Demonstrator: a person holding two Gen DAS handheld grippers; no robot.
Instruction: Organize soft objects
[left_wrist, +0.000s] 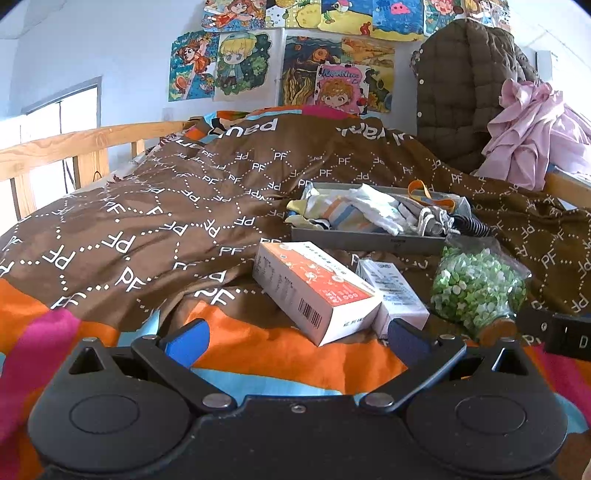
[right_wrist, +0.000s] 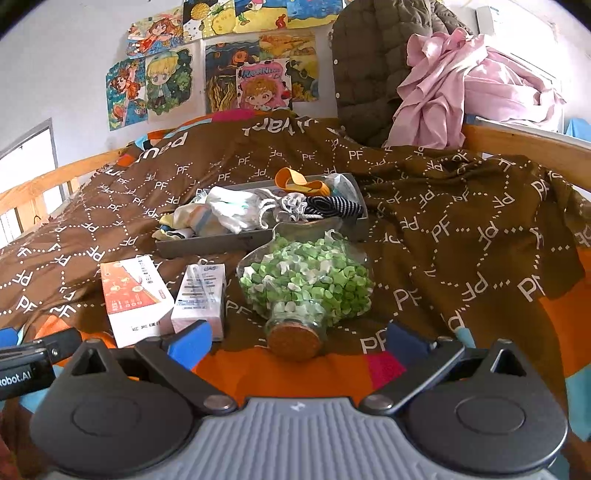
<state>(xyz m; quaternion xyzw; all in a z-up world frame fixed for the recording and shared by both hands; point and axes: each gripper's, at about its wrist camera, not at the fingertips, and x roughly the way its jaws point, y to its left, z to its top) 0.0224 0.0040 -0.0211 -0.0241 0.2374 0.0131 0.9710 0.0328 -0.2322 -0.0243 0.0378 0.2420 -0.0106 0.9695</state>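
Both tongs are spread wide with nothing in them: left gripper (left_wrist: 295, 341) faces the orange-and-white carton (left_wrist: 314, 290), right gripper (right_wrist: 297, 341) faces the corked bottle of green paper stars (right_wrist: 304, 286). Further back on the brown PF duvet (left_wrist: 166, 206), the soft stuff (right_wrist: 240, 214) (socks, white gloves, striped cloth) is piled in the gray tray (right_wrist: 207, 246), with a pink garment (right_wrist: 461, 88) heaped at the headboard.

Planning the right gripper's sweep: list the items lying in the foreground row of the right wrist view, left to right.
Orange-and-white cardboard box → smaller white-and-lilac carton → clear corked glass bottle of green paper stars.
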